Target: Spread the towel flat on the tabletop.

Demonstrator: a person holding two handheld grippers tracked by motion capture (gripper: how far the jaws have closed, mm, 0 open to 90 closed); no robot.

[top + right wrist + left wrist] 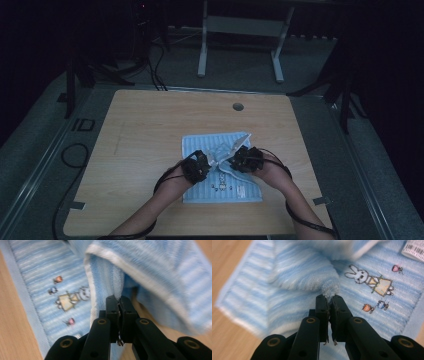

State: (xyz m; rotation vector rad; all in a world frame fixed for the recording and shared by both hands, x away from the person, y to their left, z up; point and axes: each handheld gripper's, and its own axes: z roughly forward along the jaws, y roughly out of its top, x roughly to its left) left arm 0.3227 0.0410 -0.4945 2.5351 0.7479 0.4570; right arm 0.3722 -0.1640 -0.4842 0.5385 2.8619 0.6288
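Both grippers are clamped on the towel (220, 167): the left gripper (329, 298) pinches a bunched fold of its pile, and the right gripper (118, 300) pinches a fold by its white-trimmed edge, each with the jaws pressed tight on the cloth.

It is a light blue terry towel with paler stripes, a plain blue border, and a small embroidered rabbit (368, 280) with tiny fruit motifs beside it; a white barcode label (414, 250) sits near one border.

It lies near the middle of the wooden tabletop (150, 125), toward the near edge, its middle gathered up into a peak between the two grippers while its outer parts stay flat. Bare wood surrounds it on the left, right and far sides, with a round cable hole (238, 106) well beyond it; the near edge of the tabletop is close behind the forearms.
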